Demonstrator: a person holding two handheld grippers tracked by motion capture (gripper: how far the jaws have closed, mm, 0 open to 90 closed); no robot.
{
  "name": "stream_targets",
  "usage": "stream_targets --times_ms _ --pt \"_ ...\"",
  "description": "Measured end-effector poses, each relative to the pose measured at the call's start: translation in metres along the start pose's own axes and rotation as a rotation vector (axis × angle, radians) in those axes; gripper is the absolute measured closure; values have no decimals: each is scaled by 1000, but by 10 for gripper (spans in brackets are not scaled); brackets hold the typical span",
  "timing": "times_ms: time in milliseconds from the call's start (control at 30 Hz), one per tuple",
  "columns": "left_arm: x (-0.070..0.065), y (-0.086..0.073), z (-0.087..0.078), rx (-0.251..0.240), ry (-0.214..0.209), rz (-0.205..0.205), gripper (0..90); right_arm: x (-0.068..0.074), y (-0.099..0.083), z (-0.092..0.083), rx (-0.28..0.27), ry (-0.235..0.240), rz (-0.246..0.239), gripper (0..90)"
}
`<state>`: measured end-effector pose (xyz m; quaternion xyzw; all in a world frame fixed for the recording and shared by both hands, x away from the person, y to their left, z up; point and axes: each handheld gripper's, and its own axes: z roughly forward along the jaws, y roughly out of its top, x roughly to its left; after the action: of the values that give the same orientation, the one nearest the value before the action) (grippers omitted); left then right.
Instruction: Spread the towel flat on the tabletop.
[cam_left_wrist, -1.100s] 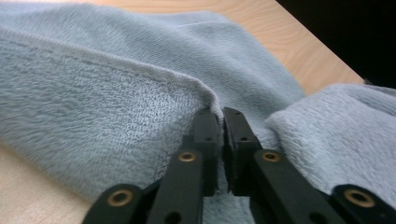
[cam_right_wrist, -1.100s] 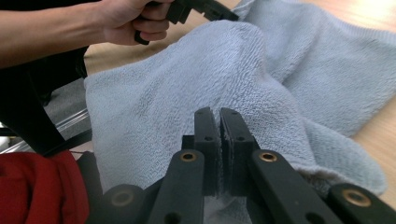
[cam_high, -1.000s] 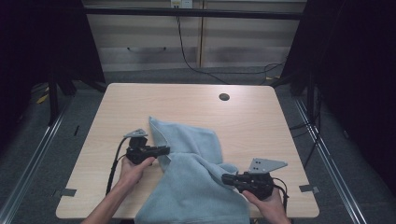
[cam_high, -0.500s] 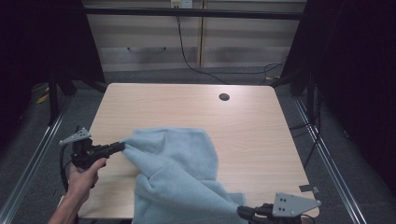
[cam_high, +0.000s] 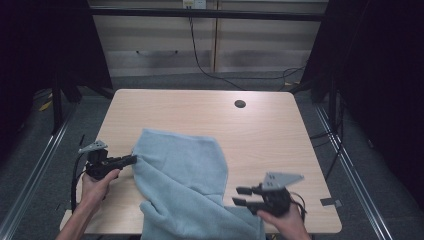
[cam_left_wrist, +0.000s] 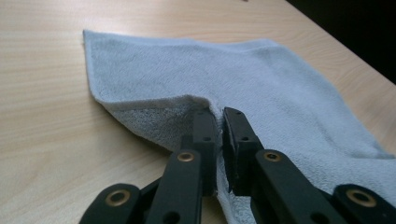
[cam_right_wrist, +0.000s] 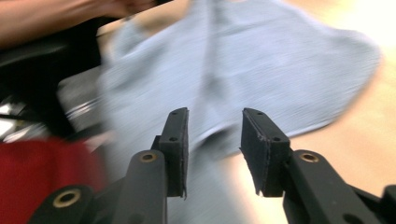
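pale blue terry cloth, the towel (cam_high: 185, 185), lies rumpled across the near half of the wooden table (cam_high: 260, 125), its far edge folded over on itself and its near end hanging off the table's front edge between my two arms. my left gripper (cam_high: 131, 159) points level toward the towel's left edge, and its jaws are pinched on that edge: in the left gripper view the hem (cam_left_wrist: 205, 103) rises into the narrow slit between the two black pads, which press the cloth from both sides with a small flap of the underside folded just beside them. these jaws have just eased open by a hair, yet the fabric is still caught between them.

my right gripper (cam_high: 243, 196) sits near the table's front right, above the lower right part of the towel, aimed back toward the left. its jaws have just been opening and now stand clearly apart; in the right gripper view there is a wide gap between the pads (cam_right_wrist: 177, 140), with nothing pinched in it. the towel (cam_right_wrist: 261, 70) shows beyond that gap, blurred, so i cannot tell whether the tips brush the cloth below them. my left forearm crosses the top left corner of that same view.
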<state>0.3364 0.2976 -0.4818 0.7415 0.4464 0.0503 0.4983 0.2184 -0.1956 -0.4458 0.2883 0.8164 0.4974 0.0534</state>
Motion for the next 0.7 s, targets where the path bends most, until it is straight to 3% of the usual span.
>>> stream_targets --times_ms 100,267,433,533,700 --pt "3 -3 3 15 8 3 829 -38 9 31 22 -66 47 583" --pt "4 -8 13 54 10 17 825 -81 14 82 93 -158 105 510" --pt "-2 -9 23 73 -12 41 819 -88 14 107 130 -200 106 522" --pt "-9 -12 29 101 -21 68 819 -86 13 115 137 -202 97 644" --pt "-23 -16 32 146 -53 125 828 -76 8 103 174 -196 69 833"
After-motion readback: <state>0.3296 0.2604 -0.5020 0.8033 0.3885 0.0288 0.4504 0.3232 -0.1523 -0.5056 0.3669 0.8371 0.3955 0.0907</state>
